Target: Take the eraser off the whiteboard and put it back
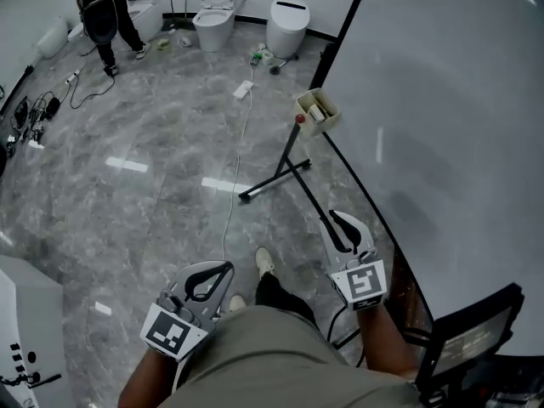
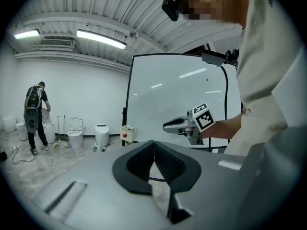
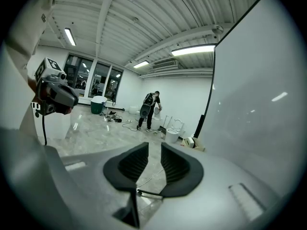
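Fingers (image 2: 169, 166) of the left gripper (image 1: 228, 268) meet at their tips, empty, held low in front of the wearer's shirt (image 1: 289, 355). The right gripper (image 1: 333, 218) is held a little farther forward, just beside the bottom edge of the whiteboard (image 1: 442, 126). Its fingers (image 3: 135, 161) stand slightly apart, with only the floor (image 1: 153, 202) seen through the gap. Past both, a white cable (image 1: 240, 155) runs away across the grey floor, passing the black foot (image 1: 274, 178) of the board's stand. At the whiteboard's lower far corner hangs a beige box (image 1: 333, 118). The eraser (image 1: 316, 113), as far as can be made out, lies in it, well apart from both grippers. Two toilets (image 1: 212, 22) and a person (image 1: 106, 11) stand by the far wall.
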`<action>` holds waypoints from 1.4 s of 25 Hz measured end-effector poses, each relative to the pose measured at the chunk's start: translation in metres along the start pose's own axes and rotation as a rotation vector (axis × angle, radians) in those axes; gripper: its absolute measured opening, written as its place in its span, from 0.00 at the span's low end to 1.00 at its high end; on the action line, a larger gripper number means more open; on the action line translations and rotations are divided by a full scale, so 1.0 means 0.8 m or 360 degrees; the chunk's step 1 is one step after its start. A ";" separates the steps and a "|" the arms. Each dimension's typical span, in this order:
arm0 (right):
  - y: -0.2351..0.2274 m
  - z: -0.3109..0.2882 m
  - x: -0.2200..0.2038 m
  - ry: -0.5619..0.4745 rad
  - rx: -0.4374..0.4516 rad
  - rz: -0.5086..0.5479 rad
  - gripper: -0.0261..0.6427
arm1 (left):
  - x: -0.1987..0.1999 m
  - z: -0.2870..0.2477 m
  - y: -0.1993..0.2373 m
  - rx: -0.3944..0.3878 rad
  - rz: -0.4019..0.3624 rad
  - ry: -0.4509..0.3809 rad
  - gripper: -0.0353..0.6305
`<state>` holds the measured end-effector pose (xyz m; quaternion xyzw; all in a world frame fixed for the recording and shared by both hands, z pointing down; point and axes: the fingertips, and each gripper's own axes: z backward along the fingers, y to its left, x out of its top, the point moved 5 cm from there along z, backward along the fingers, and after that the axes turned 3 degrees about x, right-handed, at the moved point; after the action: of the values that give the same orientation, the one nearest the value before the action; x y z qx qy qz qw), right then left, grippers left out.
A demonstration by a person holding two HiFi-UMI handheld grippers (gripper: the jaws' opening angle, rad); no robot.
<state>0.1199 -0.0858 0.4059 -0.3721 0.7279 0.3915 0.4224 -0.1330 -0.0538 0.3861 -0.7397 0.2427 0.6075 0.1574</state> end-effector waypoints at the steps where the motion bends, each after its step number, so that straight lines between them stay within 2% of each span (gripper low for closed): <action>1: -0.012 -0.013 0.000 0.0003 0.0003 -0.0004 0.15 | 0.007 -0.009 0.007 0.0011 -0.0004 -0.0002 0.07; 12: -0.144 -0.159 0.001 0.0046 0.0016 0.0033 0.22 | 0.053 -0.105 0.072 0.0152 0.0020 -0.0012 0.08; 18: -0.207 -0.227 -0.026 0.0070 0.0001 0.0043 0.26 | 0.061 -0.143 0.095 0.0243 0.0043 0.0007 0.08; 23: -0.236 -0.276 -0.037 0.0103 0.0026 0.0055 0.30 | 0.060 -0.166 0.112 0.0314 0.0050 0.0032 0.08; 35: -0.264 -0.344 -0.067 0.0185 0.0123 0.0082 0.32 | 0.068 -0.200 0.128 0.0426 0.0081 0.0073 0.08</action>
<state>0.2349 -0.4056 0.4929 -0.3587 0.7751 0.3517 0.3832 -0.0500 -0.2325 0.3735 -0.7195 0.3438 0.5563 0.2338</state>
